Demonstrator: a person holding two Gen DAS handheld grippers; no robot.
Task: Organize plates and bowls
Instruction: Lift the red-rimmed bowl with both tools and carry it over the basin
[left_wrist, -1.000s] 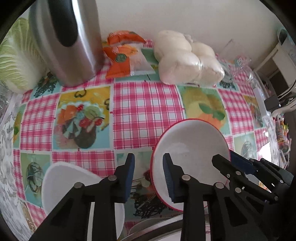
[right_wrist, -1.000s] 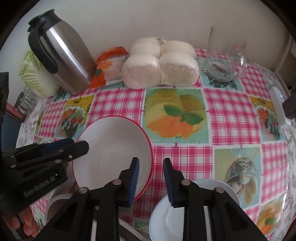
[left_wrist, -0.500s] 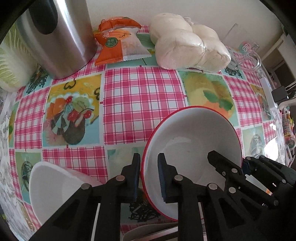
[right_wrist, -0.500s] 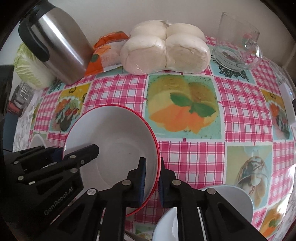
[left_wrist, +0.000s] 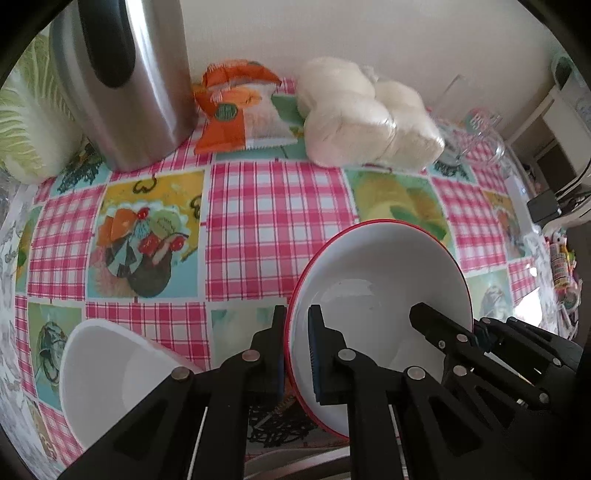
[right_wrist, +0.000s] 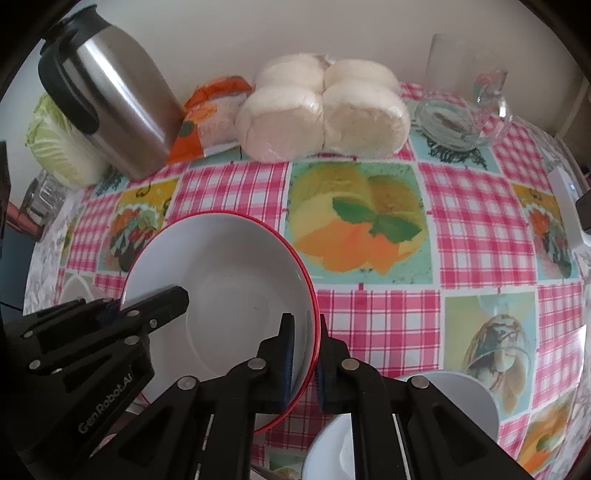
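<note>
Both grippers have just closed — left gripper (left_wrist: 297, 350) and right gripper (right_wrist: 306, 356) pinching opposite rims of the red-rimmed bowl (right_wrist: 221, 288) in front of the steel jug (right_wrist: 110, 103). Next, I'd say — lift level onto a white bowl (left_wrist: 107, 373).

"GenRobot.AI" — white lettering on the left claw (right_wrist: 122, 314) body

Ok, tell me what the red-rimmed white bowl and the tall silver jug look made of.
Red-rimmed white bowl: probably glazed ceramic or melamine; smooth, glossy inside with soft highlights. Tall silver jug: brushed stainless steel, judging by its streaky metallic sheen, with a black, likely plastic, handle.
</note>
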